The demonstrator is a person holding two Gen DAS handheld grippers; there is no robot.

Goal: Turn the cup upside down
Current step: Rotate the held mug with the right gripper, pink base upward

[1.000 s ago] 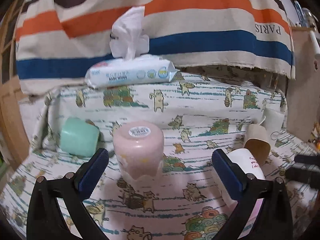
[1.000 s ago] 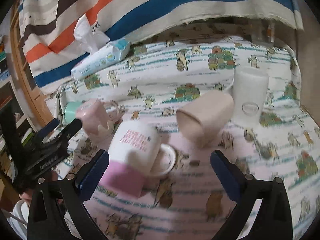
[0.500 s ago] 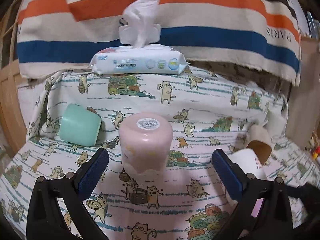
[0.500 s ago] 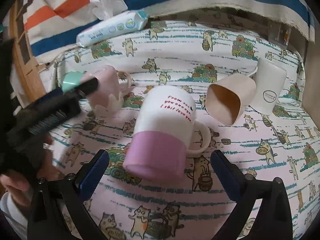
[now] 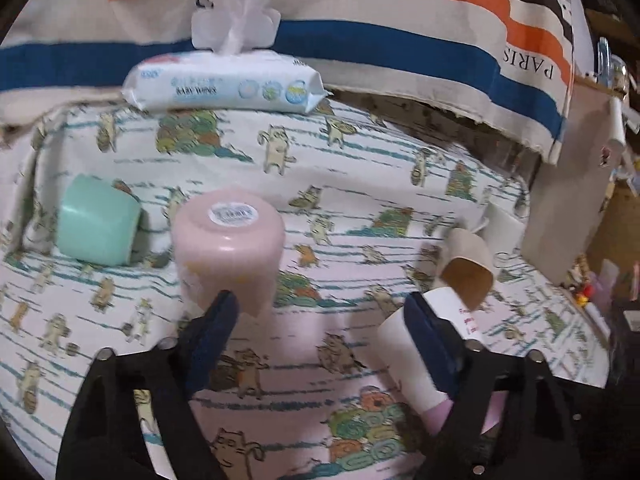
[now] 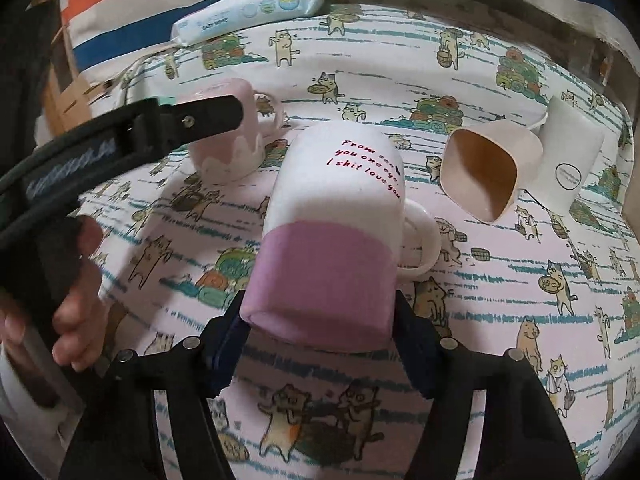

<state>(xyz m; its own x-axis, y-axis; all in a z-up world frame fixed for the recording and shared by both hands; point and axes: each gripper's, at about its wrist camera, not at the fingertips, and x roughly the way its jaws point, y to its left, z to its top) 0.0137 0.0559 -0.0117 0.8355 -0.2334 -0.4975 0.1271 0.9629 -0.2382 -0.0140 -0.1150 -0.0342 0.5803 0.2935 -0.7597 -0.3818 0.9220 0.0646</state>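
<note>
A glossy white ceramic mug with a lilac band and red script (image 6: 332, 236) is seen tipped on its side on a cotton tablecloth printed with cartoon cats (image 6: 500, 280), its looped handle turned to the right and its lilac end nearest the right-wrist camera. The right gripper (image 6: 322, 344) is closed in around that lilac end, with a blue-padded finger set against each flank of the mug.

The left gripper (image 5: 322, 316) is held with its fingers spread wide and nothing between them; its left pad (image 5: 216, 320) overlaps the lower edge of a matte pink cup standing upside down with a round sticker on its base (image 5: 230, 248), though contact cannot be told.

A smooth mint-green plastic cup (image 5: 96, 226) is shown lying on its side just left of the pink cup. A beige, square-mouthed cup (image 6: 486, 168) is seen on its side with its opening toward the right-wrist camera, touching or just beside a white cup with a round label (image 6: 570, 164). A soft plastic pack of baby wipes (image 5: 224, 86), a tissue pulled up from its top, is set at the far edge before a striped canvas cloth (image 5: 400, 36).
</note>
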